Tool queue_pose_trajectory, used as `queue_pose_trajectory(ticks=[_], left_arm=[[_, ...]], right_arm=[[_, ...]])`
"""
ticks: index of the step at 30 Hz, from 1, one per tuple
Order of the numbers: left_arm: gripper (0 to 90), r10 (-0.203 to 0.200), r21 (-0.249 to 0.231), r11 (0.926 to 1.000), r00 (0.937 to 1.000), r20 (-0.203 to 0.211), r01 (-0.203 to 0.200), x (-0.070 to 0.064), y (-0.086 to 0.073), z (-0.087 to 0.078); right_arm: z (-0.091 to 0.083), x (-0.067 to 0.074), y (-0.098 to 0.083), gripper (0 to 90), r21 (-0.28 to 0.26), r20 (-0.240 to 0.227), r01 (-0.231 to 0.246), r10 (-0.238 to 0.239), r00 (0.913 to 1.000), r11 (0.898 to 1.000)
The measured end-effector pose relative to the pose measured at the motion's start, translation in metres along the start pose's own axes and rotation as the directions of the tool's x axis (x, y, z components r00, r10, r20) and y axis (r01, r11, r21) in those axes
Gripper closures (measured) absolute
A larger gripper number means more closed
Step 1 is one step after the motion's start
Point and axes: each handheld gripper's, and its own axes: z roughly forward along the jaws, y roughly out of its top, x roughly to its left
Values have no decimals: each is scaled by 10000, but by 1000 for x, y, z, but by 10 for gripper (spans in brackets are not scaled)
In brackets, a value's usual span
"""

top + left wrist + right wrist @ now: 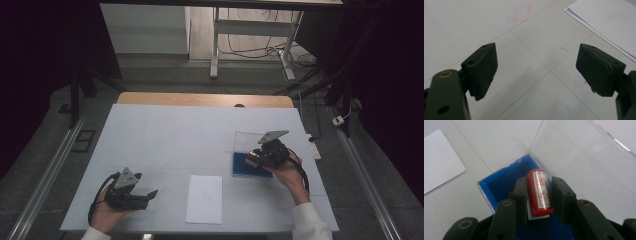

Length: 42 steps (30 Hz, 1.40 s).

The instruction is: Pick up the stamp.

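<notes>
A red cylindrical stamp (540, 192) with a white label and red characters sits between the jaws of my right gripper (539, 180), which is shut on it. Below it is a blue tray-like box (501, 185) with its clear lid (574, 152) standing open behind. From above, the right gripper (256, 159) holds the stamp (250, 159) over the blue box (242, 169) at the table's right. My left gripper (150, 194) rests near the front left edge, open, its jaws wide apart over bare table (536, 47).
A white sheet of paper (205, 198) lies at the front middle between the two hands, and its corner (609, 22) lies beyond the left jaws. Faint red pen marks (521, 12) are on the white table (165, 135).
</notes>
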Motion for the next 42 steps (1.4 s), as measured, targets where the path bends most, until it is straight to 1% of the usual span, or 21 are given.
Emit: queue_pose_trajectory(ticks=[11,20,25,26,27,31,42], left_arm=[[182,-14,-8,10000,10000,-26,14,0,0,0],[182,-30,-7,10000,10000,-55,30,0,-1,0],[182,-49,-13,10000,10000,-66,49,0,-1,-1],[182,-57,-20,10000,10000,-74,57,0,-1,-1],[182,-48,-20,10000,10000,-71,48,0,-1,-1],[182,-63,-32,10000,10000,-55,63,1,-1,-1],[182,-108,-100,9999,9999,-88,107,2,-1,-3]], right_arm=[[1,0,-1,662,70,9,3,-3,10000,10000],[1,0,-2,690,71,-39,12,-12,10000,10000],[1,2,-1,698,60,13,105,-105,9999,9999],[1,2,-2,699,58,0,-7,7,10000,10000],[1,2,-2,699,58,0,-7,7,10000,10000],[0,1,-2,699,-20,-32,-12,12,10000,10000],[-17,1,0,699,-695,13,-120,121,9999,9975]])
